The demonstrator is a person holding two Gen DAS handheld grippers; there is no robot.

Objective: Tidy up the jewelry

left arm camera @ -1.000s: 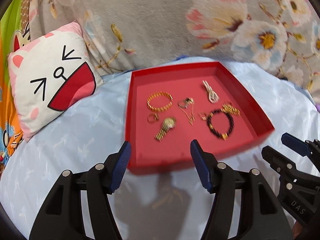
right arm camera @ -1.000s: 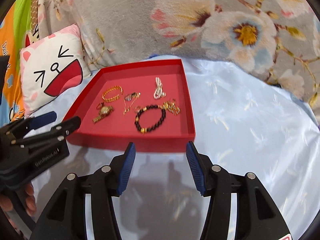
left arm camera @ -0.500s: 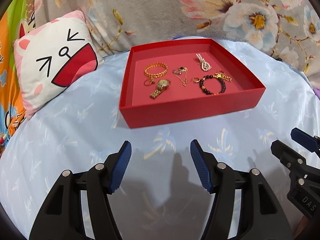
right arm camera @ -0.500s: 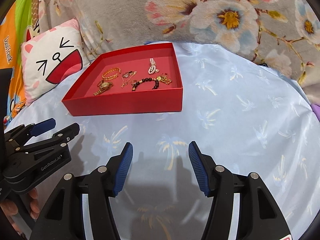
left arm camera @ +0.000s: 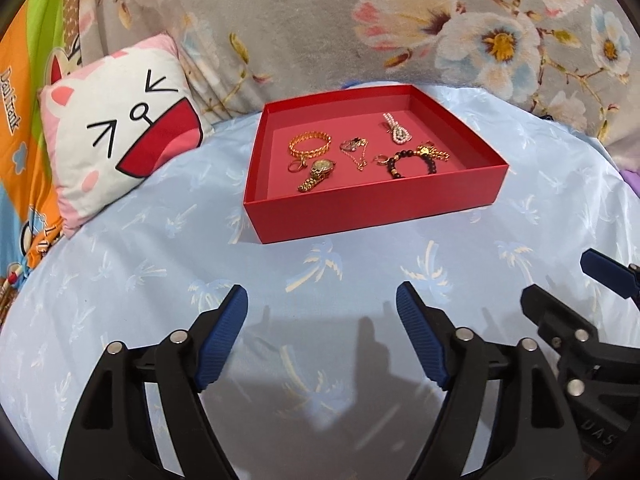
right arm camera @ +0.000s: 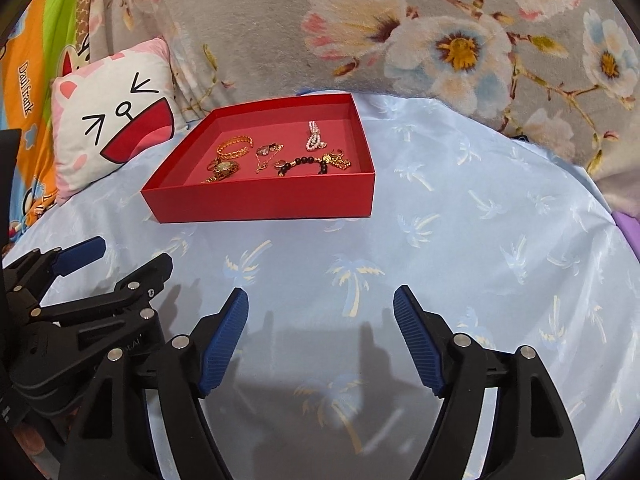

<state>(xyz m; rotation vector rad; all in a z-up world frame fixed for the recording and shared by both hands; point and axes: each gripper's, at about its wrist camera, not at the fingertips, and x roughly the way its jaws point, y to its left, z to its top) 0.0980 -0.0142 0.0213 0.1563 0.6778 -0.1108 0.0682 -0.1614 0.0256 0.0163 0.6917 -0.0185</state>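
A red tray (left arm camera: 372,210) (right arm camera: 260,200) sits on the light blue bedsheet ahead of both grippers. Inside lie a gold chain bracelet (left arm camera: 310,143) (right arm camera: 235,147), a gold watch (left arm camera: 318,173) (right arm camera: 222,170), a thin gold necklace (left arm camera: 356,151) (right arm camera: 266,156), a pearl piece (left arm camera: 396,130) (right arm camera: 314,138) and a black bead bracelet (left arm camera: 412,160) (right arm camera: 304,165). My left gripper (left arm camera: 322,306) is open and empty, well short of the tray. My right gripper (right arm camera: 320,300) is open and empty too. Each shows in the other's view: the right (left arm camera: 568,284), the left (right arm camera: 128,256).
A white cat-face cushion (left arm camera: 120,132) (right arm camera: 116,116) leans at the left of the tray. A grey floral blanket (left arm camera: 400,20) rises behind it. The bedsheet (right arm camera: 460,220) spreads to the right of the tray.
Both grippers have pulled back from the tray, which now looks smaller and farther off. Both stay open. The jewelry has not moved.
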